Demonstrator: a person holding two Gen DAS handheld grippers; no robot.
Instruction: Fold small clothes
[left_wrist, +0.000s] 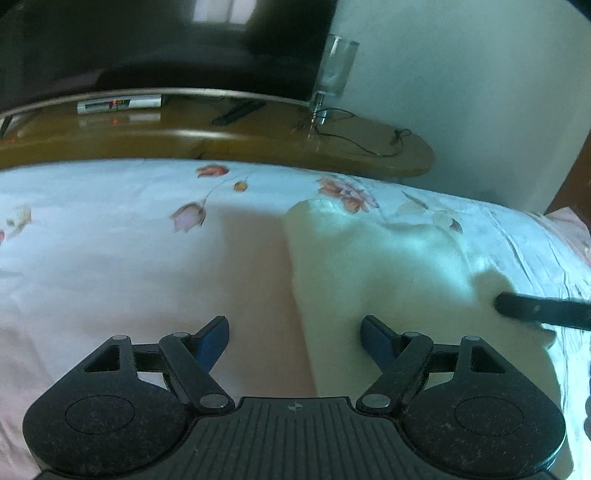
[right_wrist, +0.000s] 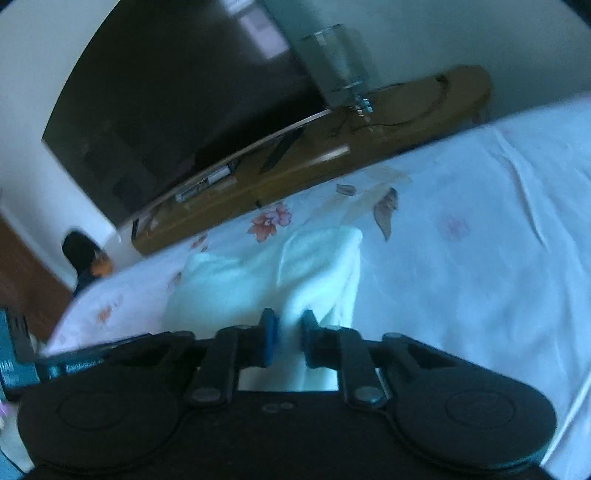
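Right tool (right_wrist: 289, 334) seemingly pinches white cloth (right_wrist: 317, 266).

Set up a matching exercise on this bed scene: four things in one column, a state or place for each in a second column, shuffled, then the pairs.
Things:
1. left gripper
2. right gripper
3. white garment
4. glass

States or places:
A. stands on the wooden shelf beyond the bed
B. pinched on a fold of white cloth
C. jaws wide apart, nothing between the pads
D. lies on the floral bedsheet

Pairs: 1-C, 2-B, 3-D, 4-A
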